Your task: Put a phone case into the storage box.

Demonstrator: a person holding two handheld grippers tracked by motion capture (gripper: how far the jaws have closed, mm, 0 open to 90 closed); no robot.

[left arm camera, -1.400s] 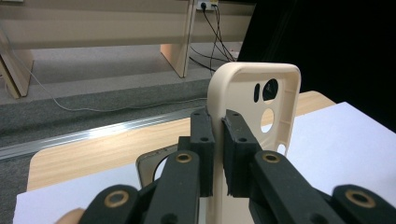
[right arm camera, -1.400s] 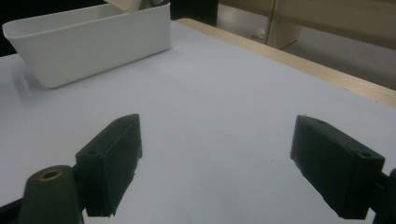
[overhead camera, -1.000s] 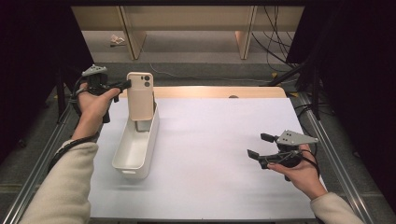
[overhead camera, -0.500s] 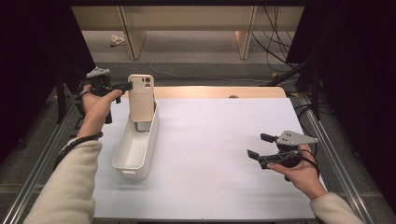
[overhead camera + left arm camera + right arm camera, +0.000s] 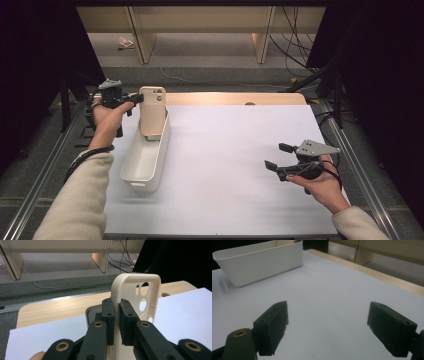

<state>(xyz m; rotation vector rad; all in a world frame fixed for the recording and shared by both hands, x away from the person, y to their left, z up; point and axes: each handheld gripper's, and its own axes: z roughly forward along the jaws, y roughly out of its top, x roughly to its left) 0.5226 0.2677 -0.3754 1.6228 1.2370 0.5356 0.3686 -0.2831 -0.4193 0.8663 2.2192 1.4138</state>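
White table (image 5: 240,165): left gripper (image 5: 134,99) clamped phone case (image 5: 152,111) over bin's (image 5: 145,162) far end; right gripper (image 5: 276,157) open. Best lowered upright, clear of rim.

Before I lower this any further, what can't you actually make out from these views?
- Lower end of the beige rubbery phone case, high view: hidden inside the long white plastic bin, so contact with its floor is unclear.
- The same end, left gripper view: cut off behind the left gripper.
- Bin interior, right gripper view: hidden by its near wall.

Beige phone case (image 5: 152,111), white bin (image 5: 145,159), black fingers (image 5: 108,315), pale-blue table sheet (image 5: 230,165)
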